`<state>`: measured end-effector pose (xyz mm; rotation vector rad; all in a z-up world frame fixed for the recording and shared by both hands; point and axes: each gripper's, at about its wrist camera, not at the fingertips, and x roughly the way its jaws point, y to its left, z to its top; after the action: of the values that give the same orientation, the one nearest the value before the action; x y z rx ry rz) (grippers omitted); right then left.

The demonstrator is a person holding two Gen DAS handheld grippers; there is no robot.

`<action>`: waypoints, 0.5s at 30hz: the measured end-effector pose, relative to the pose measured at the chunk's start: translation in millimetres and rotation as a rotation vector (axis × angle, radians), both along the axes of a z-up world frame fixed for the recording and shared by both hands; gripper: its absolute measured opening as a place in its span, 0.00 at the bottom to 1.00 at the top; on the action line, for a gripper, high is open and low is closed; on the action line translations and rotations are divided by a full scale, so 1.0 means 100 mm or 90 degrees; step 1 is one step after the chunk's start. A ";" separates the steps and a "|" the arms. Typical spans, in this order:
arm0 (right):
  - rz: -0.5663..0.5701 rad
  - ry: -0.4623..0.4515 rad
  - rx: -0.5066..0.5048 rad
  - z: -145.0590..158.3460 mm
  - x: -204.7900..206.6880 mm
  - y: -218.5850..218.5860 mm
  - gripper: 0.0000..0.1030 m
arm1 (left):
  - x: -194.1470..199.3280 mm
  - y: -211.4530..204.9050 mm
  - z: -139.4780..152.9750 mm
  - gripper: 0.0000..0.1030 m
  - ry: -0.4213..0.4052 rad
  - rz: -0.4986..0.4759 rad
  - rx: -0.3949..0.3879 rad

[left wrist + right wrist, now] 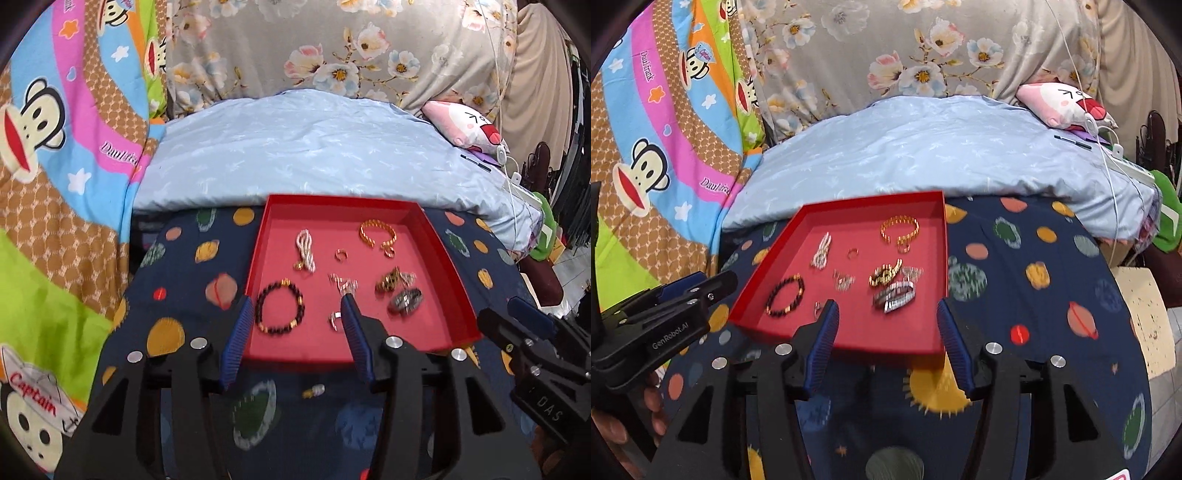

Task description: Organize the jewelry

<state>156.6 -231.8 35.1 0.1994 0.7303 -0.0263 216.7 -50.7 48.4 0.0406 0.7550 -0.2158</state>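
A red tray (pixel 448 258) (pixel 925 347) lies on a dark planet-print cloth. It holds a dark bead bracelet (pixel 279 312) (pixel 785 295), a white twisted bracelet (pixel 306 250) (pixel 822 251), a gold chain bracelet (pixel 377 236) (pixel 900 229), a small gold ring (pixel 341 254) (pixel 853 252), a silver piece (pixel 343 284) (pixel 844 281), a gold-black piece (pixel 391 282) (pixel 885 275), a silver band (pixel 404 301) (pixel 894 295) and a small silver ring (pixel 335 320) (pixel 817 307). My left gripper (pixel 295 317) is open and empty above the tray's near edge. My right gripper (pixel 886 317) is open and empty over the tray's near right part.
A small gold-white item (pixel 314 390) lies on the cloth (pixel 184 295) in front of the tray. A light blue quilt (pixel 314 147) lies behind. A pink plush pillow (pixel 1067 105) and white cables (pixel 1108 155) are at the right, patterned sheets at the left.
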 end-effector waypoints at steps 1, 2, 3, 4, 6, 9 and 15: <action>-0.003 0.002 0.003 -0.02 -0.06 0.02 0.53 | -0.06 0.02 -0.02 0.46 0.006 0.003 -0.002; -0.004 0.005 0.007 -0.03 -0.10 0.03 0.54 | -0.12 0.03 -0.05 0.46 0.010 0.005 0.000; -0.004 0.008 0.013 -0.05 -0.14 0.05 0.54 | -0.17 0.04 -0.07 0.46 0.013 0.009 0.004; -0.006 0.009 0.019 -0.06 -0.20 0.07 0.54 | -0.21 0.06 -0.10 0.46 0.014 0.011 0.007; -0.006 0.011 0.023 -0.07 -0.28 0.11 0.55 | -0.30 0.07 -0.15 0.46 0.023 0.013 0.007; -0.009 0.012 0.029 -0.07 -0.37 0.16 0.56 | -0.40 0.10 -0.19 0.46 0.032 0.018 0.004; -0.014 0.011 0.026 -0.06 -0.51 0.24 0.57 | -0.56 0.14 -0.24 0.46 0.036 0.028 0.010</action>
<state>105.4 -207.9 29.0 0.2463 0.7469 -0.0350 160.4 -36.4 24.8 0.0322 0.8124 -0.1692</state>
